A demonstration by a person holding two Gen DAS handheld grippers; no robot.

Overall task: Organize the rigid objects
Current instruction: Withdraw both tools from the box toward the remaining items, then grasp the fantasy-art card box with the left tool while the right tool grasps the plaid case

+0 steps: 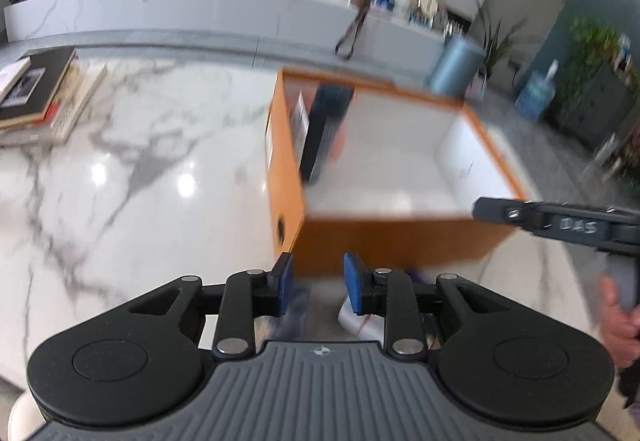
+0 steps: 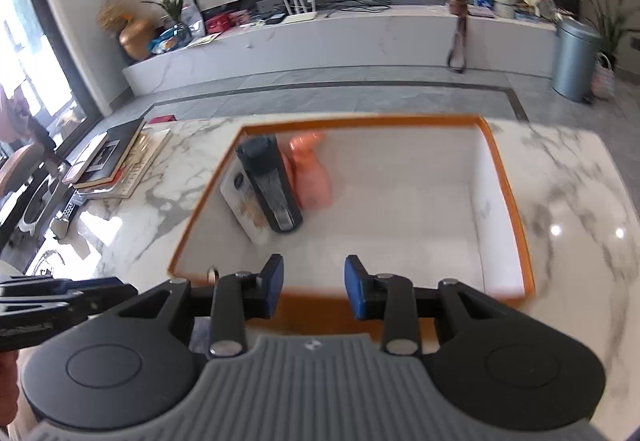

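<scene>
Books (image 2: 116, 165): a stack at the far left of the marble surface (image 2: 580, 201), outside the box.
Box (image 2: 506, 201): orange outside, white inside, open on top, in the middle of the surface.
In the box: three things crowded into the far left corner, a white package (image 2: 240, 205), a dark bottle (image 2: 270, 187) leaning on it, and a pink item (image 2: 312, 181) just beside the bottle. The rest of the box floor is bare.
Left tongs (image 1: 318, 283): released, nothing between the blue pads, low at the box's near left corner.
Right tongs (image 2: 314, 287): released and empty, over the box's near edge.
Near edge: below the left tongs something pale (image 1: 358, 321) lies on the surface; too blurred to name.
Progress: probably partway. Three things are packed; the pale thing, and perhaps the books, look left to do.
</scene>
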